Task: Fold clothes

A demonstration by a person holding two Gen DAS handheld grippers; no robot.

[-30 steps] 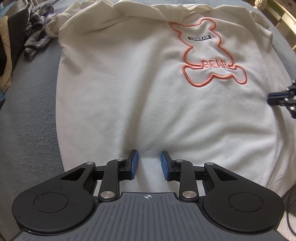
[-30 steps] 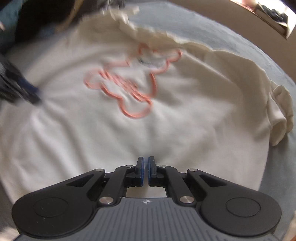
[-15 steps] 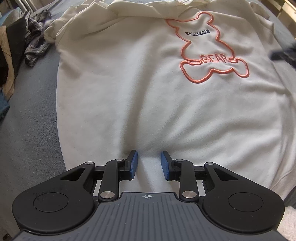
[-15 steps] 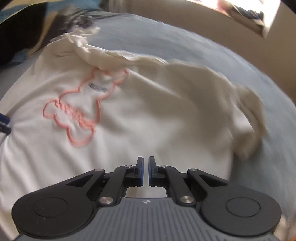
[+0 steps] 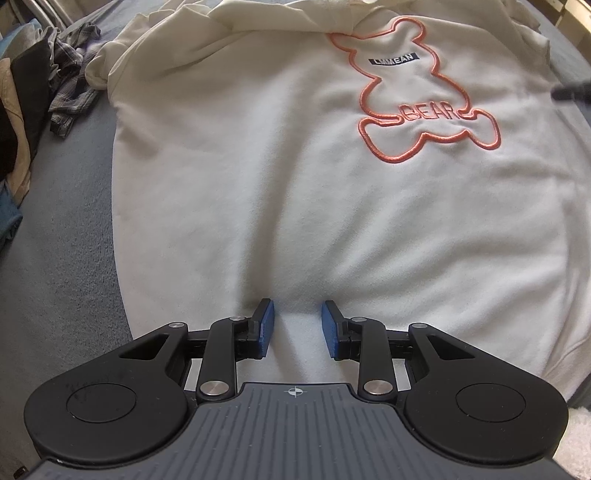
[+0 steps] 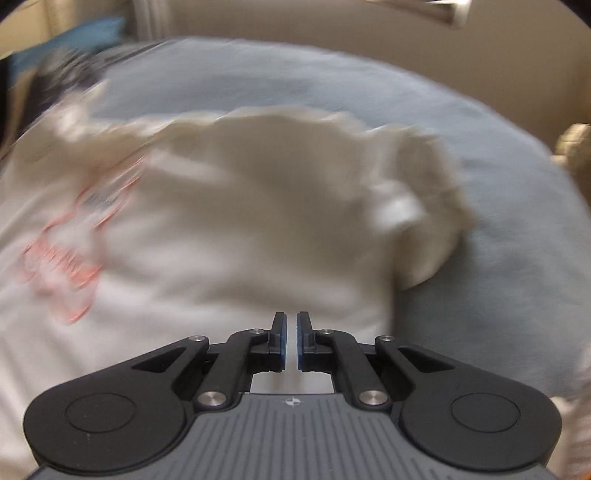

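Cream fleece sweatshirt with orange bear outline, frame centre on grey bed: soft, limp, likely best pinched at hem; left gripper released, right gripper clenched empty.

this looks like a home, most likely a bedroom. a wide soft surface under a grey-blue sheet, seemingly a bed, carries a cream sweatshirt with an orange bear outline. a loose heap of other clothes, one plaid, lies at its far left edge. a plain beige wall rises behind the bed.
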